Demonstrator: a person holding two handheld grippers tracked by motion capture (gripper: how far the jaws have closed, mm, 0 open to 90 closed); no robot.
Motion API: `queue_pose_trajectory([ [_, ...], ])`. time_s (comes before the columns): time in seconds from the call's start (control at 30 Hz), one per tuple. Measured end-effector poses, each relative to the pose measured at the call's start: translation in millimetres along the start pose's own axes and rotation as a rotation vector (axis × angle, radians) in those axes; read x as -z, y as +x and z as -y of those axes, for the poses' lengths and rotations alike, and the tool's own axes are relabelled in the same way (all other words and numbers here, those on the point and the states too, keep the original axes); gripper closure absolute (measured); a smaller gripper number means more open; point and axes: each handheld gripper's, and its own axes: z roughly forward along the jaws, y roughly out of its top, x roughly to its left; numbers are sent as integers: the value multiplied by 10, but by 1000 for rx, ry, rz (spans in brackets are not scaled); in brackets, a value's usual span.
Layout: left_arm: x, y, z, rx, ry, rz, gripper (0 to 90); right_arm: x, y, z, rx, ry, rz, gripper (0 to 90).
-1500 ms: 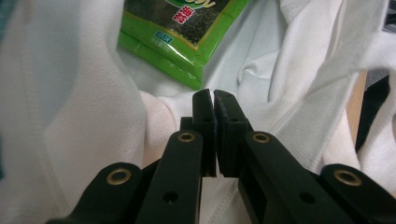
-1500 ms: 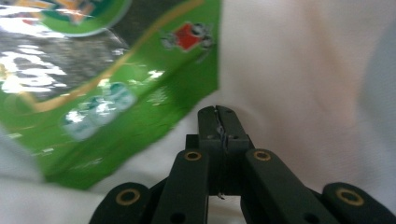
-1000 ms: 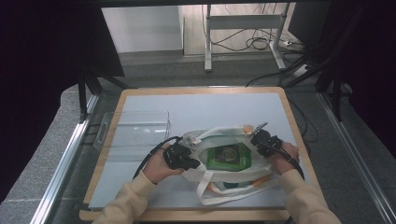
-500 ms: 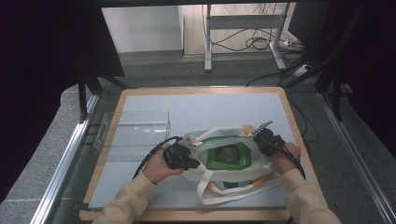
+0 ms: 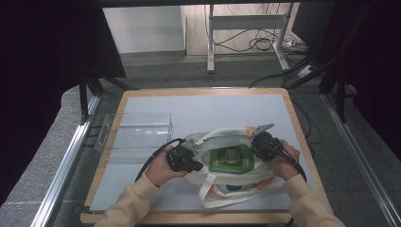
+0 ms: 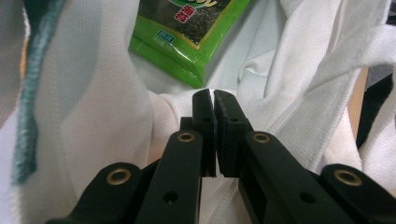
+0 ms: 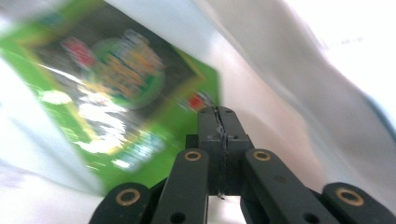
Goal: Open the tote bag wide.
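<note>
A white tote bag (image 5: 222, 182) lies open on the near half of the table, with a green snack packet (image 5: 231, 159) flat inside it. My left gripper (image 5: 195, 161) is at the left rim of the bag's mouth, and in the left gripper view its jaws (image 6: 215, 99) are shut on a fold of white fabric (image 6: 116, 130), with the packet (image 6: 187, 37) just beyond. My right gripper (image 5: 254, 146) is at the bag's right rim. In the right gripper view it (image 7: 218, 112) is shut, pinching the rim above the blurred packet (image 7: 121, 93).
A clear plastic box (image 5: 137, 132) stands left of the bag, just behind the left hand. The bag's loose handles (image 5: 213, 198) trail toward the table's front edge. The grey mat (image 5: 213, 106) stretches away behind the bag, and the wooden table rim (image 5: 203, 90) frames it.
The right gripper has shifted slightly away and to the right with the bag's rim, stretching the mouth wider. The left gripper has hardly moved.
</note>
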Motion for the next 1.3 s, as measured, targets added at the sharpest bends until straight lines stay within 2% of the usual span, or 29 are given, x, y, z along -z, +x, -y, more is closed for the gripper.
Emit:
queue_pose_trajectory([
  [0.13, 8, -2, -13, -11, -5, -2, 886, 20, 143, -217, 41, -47, -88, 890],
  [0.2, 7, -10, -14, 1, -15, 0, 887, 3, 230, -334, 60, -68, -135, 890],
  [0.33, 16, -4, -17, -1, -13, -2, 887, -119, 442, -517, 114, -67, -215, 889],
  [0.43, 21, 3, -20, -14, -9, -3, 887, -237, 594, -608, 162, -45, -231, 890],
  [0.53, 26, -6, -29, -20, -5, -3, 888, -339, 647, -695, 181, -45, -230, 890],
  [0.63, 28, -17, -37, -17, -12, 0, 889, -436, 640, -756, 189, -49, -219, 890],
  [0.83, 11, -36, -49, -24, -5, 6, 897, -580, 510, -880, 143, -51, -209, 890],
  [0.9, 8, -45, -55, -23, -4, 10, 898, -616, 460, -939, 118, -53, -231, 890],
  [1.07, -25, -79, -64, -33, 15, 12, 900, -701, 346, -1075, 87, -19, -221, 890],
  [1.3, -85, -121, -70, -49, 36, 7, 900, -826, 211, -1101, 44, -2, -210, 891],
])
